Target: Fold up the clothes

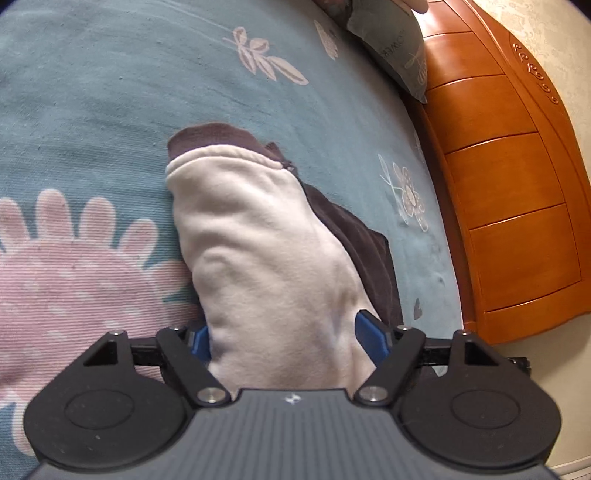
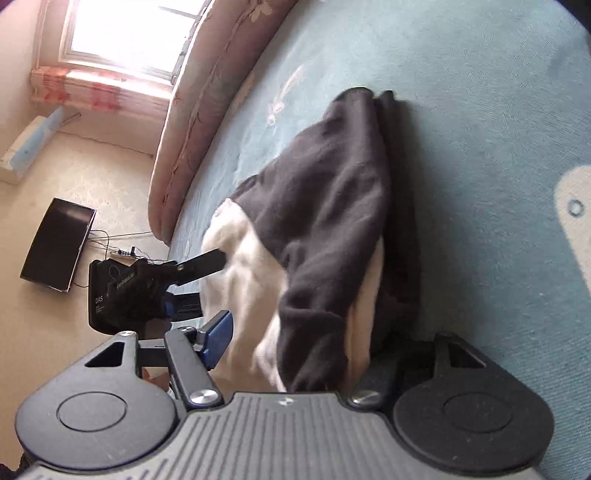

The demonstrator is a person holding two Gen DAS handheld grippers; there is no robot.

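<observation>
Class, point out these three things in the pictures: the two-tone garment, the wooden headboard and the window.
garment (image 1: pixel 266 236): left wrist view, on its pale fleece side.
wooden headboard (image 1: pixel 509 177): left wrist view, on a middle panel.
window (image 2: pixel 125 29): right wrist view, on the bright pane.

The garment (image 1: pixel 266 251) is soft, matt fleece, cream inside and dark brown outside, lying on a ribbed woven bedspread (image 1: pixel 92 110). The headboard (image 1: pixel 506 184) is glossy varnished wood. Each gripper body is matt black plastic with shiny metal screws and blue pads (image 1: pixel 371 332).
</observation>
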